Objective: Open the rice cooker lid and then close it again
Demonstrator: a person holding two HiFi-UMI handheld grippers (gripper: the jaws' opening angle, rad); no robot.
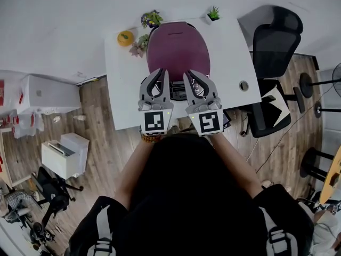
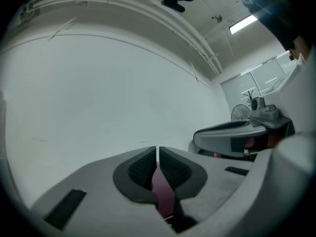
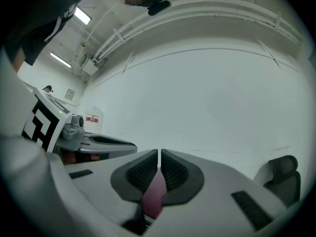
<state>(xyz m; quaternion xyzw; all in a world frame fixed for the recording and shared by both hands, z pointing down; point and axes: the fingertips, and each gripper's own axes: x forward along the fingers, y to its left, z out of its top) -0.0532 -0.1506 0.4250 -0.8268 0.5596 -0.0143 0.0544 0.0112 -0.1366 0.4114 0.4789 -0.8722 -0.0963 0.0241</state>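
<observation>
A rice cooker with a dark purple lid stands on the white table, and from above the lid looks down. My two grippers sit side by side over the cooker's front edge, pointing toward the wall. The left gripper is shut with nothing between its pads. The right gripper is shut and empty as well. In the left gripper view the jaws meet, with a sliver of purple lid showing below them. The right gripper view shows the same: closed jaws above the purple lid.
An orange object and small potted plants stand at the table's far edge by the white wall. A black office chair is to the right of the table. White boxes sit on the wooden floor at left.
</observation>
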